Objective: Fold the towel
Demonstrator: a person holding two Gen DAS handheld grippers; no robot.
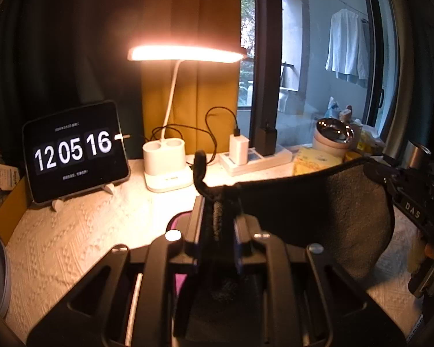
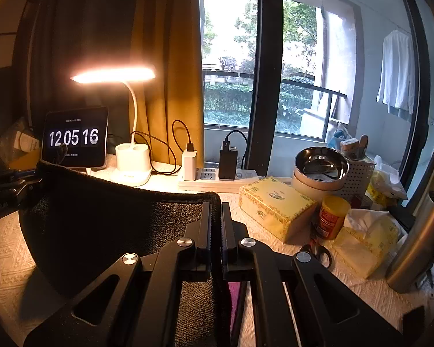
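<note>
A dark grey towel (image 1: 327, 211) hangs stretched in the air between my two grippers, above the white textured table cover (image 1: 72, 245). My left gripper (image 1: 217, 217) is shut on one top corner, with a small loop sticking up above the fingers. My right gripper (image 2: 216, 214) is shut on the other top corner of the towel (image 2: 115, 217). In the left wrist view the right gripper (image 1: 390, 185) shows at the right edge; in the right wrist view the left gripper (image 2: 29, 185) shows at the left edge. A pink strip shows under the towel.
At the back stand a tablet clock (image 2: 75, 137), a lit desk lamp (image 2: 133, 167) and a power strip with chargers (image 2: 217, 179). To the right are a tissue box (image 2: 275, 205), stacked bowls (image 2: 321, 170), a yellow jar (image 2: 332, 217), scissors (image 2: 318, 253) and a steel bottle (image 2: 419, 245).
</note>
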